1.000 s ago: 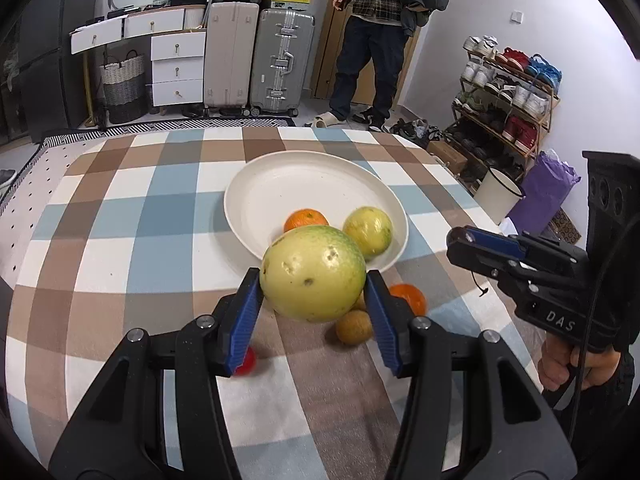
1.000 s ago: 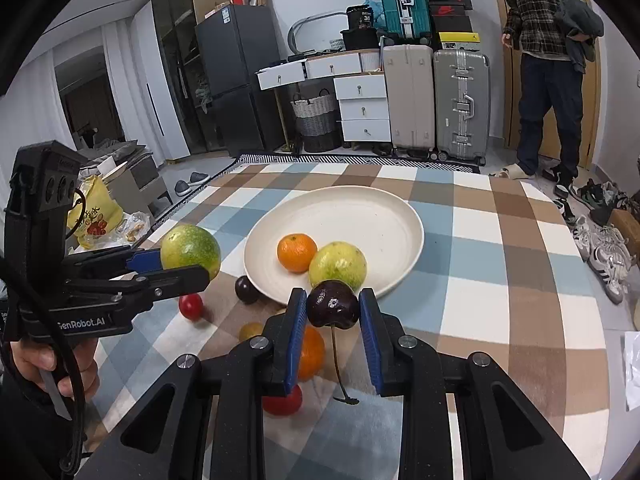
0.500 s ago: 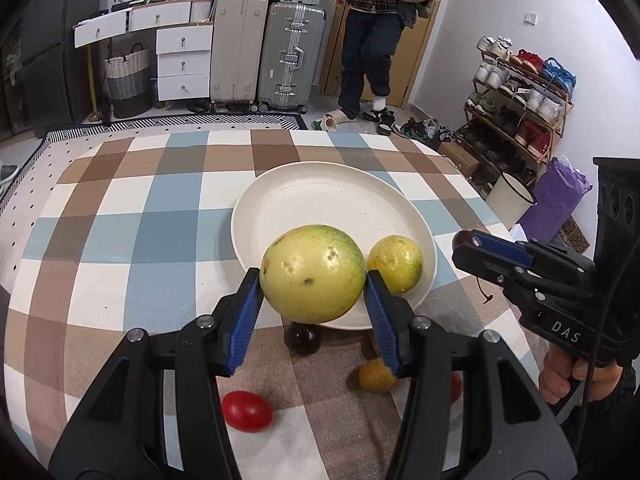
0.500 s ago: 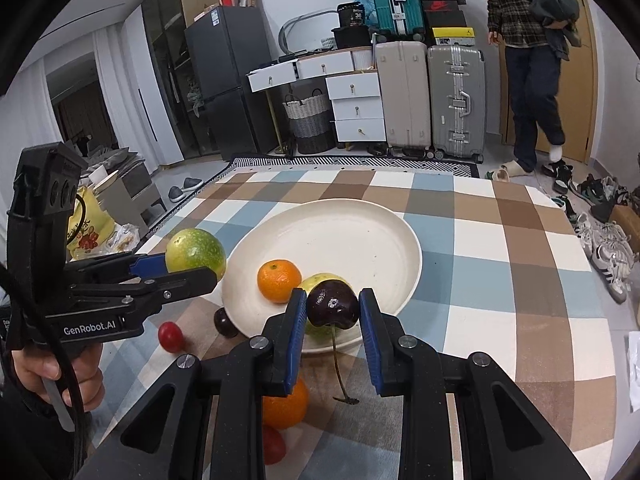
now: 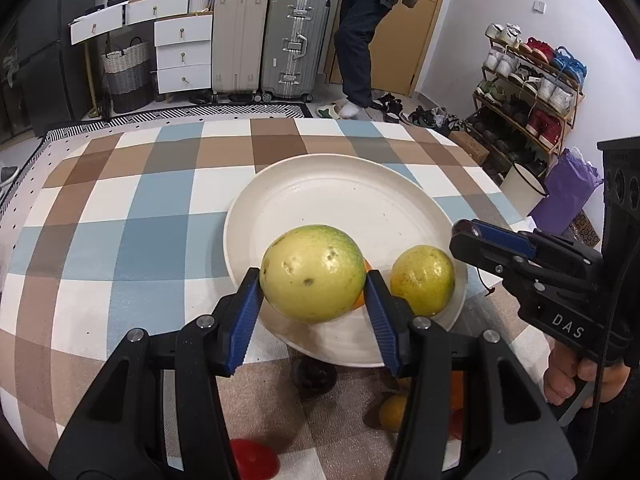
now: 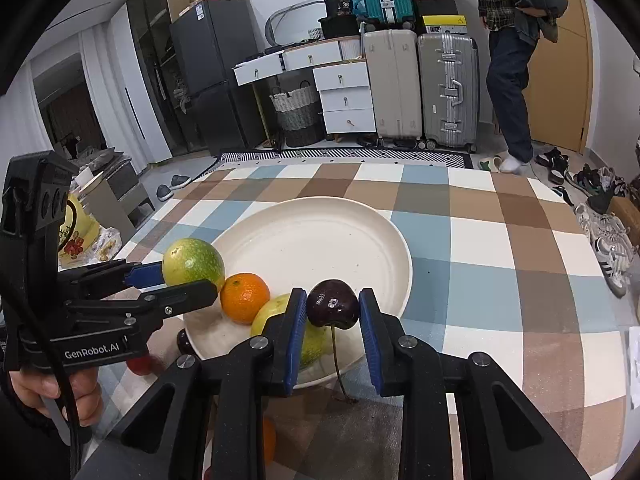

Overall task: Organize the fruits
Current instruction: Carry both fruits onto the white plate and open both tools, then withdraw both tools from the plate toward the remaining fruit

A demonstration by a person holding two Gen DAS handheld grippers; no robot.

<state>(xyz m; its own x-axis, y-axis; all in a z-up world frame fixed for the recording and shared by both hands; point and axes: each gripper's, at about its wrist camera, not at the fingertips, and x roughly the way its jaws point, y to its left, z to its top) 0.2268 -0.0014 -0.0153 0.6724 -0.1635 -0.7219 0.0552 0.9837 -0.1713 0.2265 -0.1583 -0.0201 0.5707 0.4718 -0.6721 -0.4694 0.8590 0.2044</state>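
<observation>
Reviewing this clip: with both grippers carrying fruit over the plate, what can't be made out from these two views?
- Left wrist view: the mandarin on the plate is almost wholly hidden behind the held green fruit.
- Left wrist view: loose fruits on the tablecloth near the bottom edge are covered by the left gripper.
- Right wrist view: the yellow fruit is partly covered by the right gripper and its cherry.

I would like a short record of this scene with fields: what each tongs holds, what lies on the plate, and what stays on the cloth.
left tongs: shut on the yellow-green fruit, held over the near rim of the plate
right tongs: shut on the dark cherry, stem hanging down
on plate: an orange and a yellow citrus
on checked cloth, near side of the plate: a dark fruit, a red fruit, a small yellow fruit
</observation>
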